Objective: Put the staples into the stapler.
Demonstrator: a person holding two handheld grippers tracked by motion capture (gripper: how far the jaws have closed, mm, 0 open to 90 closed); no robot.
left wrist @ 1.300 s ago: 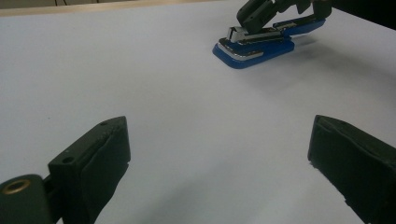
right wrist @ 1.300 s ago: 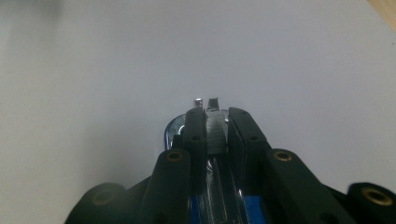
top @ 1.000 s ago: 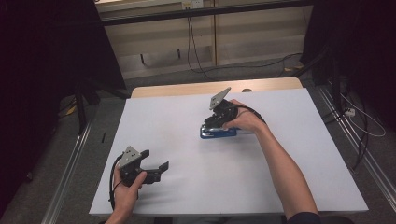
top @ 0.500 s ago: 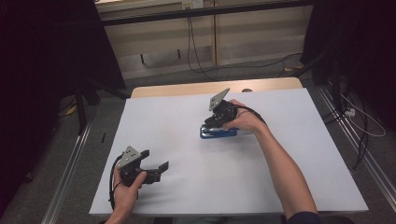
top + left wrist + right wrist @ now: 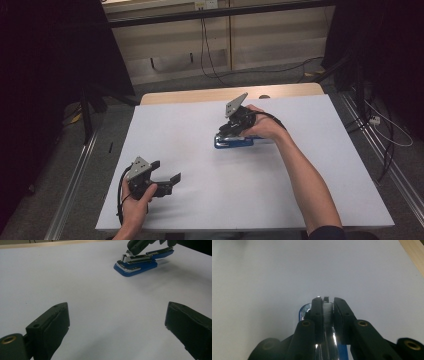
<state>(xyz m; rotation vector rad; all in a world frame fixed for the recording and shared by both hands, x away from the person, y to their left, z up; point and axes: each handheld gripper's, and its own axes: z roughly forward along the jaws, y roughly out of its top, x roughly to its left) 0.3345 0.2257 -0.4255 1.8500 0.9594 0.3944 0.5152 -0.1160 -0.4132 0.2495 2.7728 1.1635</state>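
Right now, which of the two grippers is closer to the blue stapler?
The right. The right gripper has its jaws shut on the blue stapler at mid-table, gripping its metal top part. The left gripper sits open near the table's front left edge, well apart from it.

A white-topped table point(image 5: 200, 130) stands on grey floor point(image 5: 280, 75) (cables point(image 5: 205, 45) trailing) before pale panels point(image 5: 165, 35).

No legible text or markings.

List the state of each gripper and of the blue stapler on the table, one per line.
Blue and chrome stapler: lying on the white table, top arm raised, metal part clamped by the right gripper.
Right gripper: shut on the stapler's metal part.
Left gripper: open wide, holding nothing, low over the table.
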